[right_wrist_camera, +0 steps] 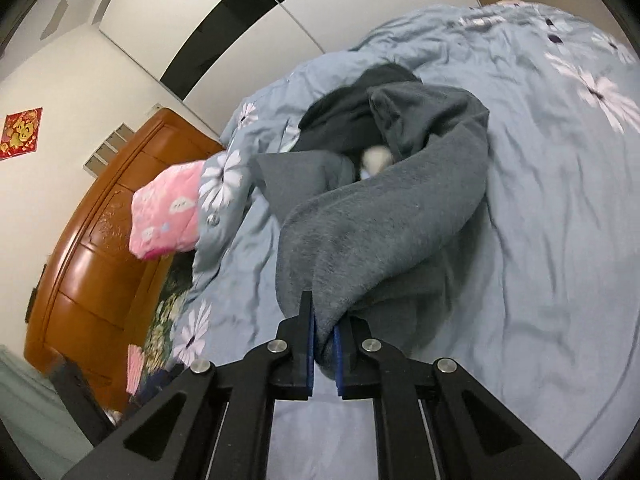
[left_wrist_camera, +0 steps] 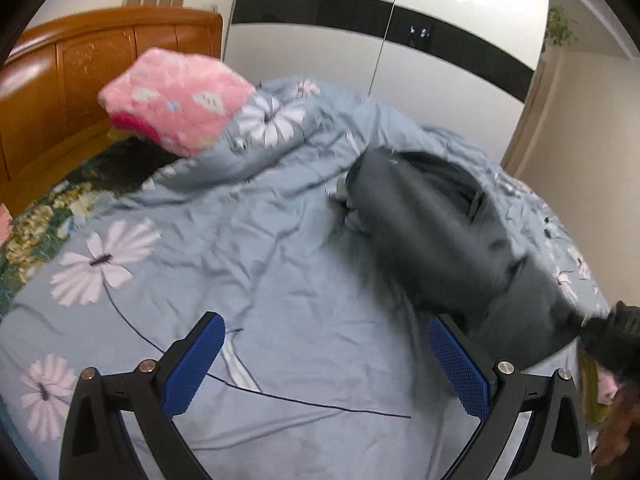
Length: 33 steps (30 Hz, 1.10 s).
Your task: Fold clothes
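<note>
A dark grey fleece garment (right_wrist_camera: 400,216) lies bunched on the blue floral duvet (right_wrist_camera: 540,240). My right gripper (right_wrist_camera: 324,344) is shut on one end of it and holds that end lifted off the bed. In the left wrist view the same garment (left_wrist_camera: 440,224) stretches to the right edge, where the right gripper (left_wrist_camera: 616,332) holds it. My left gripper (left_wrist_camera: 328,364) is open and empty, low over the duvet (left_wrist_camera: 240,280), left of the garment. A white patch (right_wrist_camera: 376,160) shows inside the garment's folds.
A pink patterned pillow (left_wrist_camera: 180,100) rests on the duvet's raised edge near the wooden headboard (left_wrist_camera: 80,68). A white wardrobe with a black band (left_wrist_camera: 380,20) stands behind the bed. A dark floral sheet (left_wrist_camera: 48,216) shows at the left.
</note>
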Each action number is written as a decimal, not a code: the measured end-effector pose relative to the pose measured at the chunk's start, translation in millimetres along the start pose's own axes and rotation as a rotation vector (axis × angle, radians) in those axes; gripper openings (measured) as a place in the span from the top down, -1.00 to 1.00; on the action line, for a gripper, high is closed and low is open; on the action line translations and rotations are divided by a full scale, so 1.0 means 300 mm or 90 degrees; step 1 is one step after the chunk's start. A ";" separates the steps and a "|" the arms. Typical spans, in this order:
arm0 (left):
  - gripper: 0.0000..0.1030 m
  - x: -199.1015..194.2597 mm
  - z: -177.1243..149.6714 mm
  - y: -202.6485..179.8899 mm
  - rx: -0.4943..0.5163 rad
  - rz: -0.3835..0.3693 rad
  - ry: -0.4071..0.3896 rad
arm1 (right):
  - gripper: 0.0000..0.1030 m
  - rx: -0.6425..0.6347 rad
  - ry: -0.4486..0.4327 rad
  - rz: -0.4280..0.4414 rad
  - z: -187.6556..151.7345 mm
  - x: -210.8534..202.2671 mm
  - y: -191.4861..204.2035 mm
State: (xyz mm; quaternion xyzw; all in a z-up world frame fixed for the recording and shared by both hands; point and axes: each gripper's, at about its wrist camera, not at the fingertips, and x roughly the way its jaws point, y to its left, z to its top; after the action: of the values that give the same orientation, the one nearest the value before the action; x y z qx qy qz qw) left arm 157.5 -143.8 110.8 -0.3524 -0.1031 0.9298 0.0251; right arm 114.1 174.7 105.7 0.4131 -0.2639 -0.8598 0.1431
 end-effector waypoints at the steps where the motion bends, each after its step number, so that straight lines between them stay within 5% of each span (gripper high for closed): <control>1: -1.00 -0.026 0.008 -0.003 0.004 -0.004 0.000 | 0.85 0.001 0.002 0.004 -0.033 -0.024 0.007; 7: -1.00 -0.140 0.003 -0.055 0.037 -0.024 0.003 | 0.90 0.007 0.008 -0.032 -0.156 -0.146 -0.081; 16: -1.00 -0.037 -0.066 -0.203 0.065 -0.056 0.096 | 1.00 0.121 -0.051 -0.126 -0.185 -0.419 -0.447; 21: -1.00 0.061 -0.082 -0.360 0.081 -0.097 0.151 | 1.00 0.120 -0.052 -0.117 -0.183 -0.430 -0.494; 33: -0.97 0.261 -0.178 -0.825 0.247 -0.165 0.228 | 1.00 0.117 -0.017 -0.107 -0.204 -0.355 -0.591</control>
State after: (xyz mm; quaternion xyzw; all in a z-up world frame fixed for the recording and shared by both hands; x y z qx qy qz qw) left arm 127.4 116.9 72.7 -0.4836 0.0384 0.8441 0.2283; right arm 223.2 349.0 40.1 0.4335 -0.3080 -0.8464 0.0284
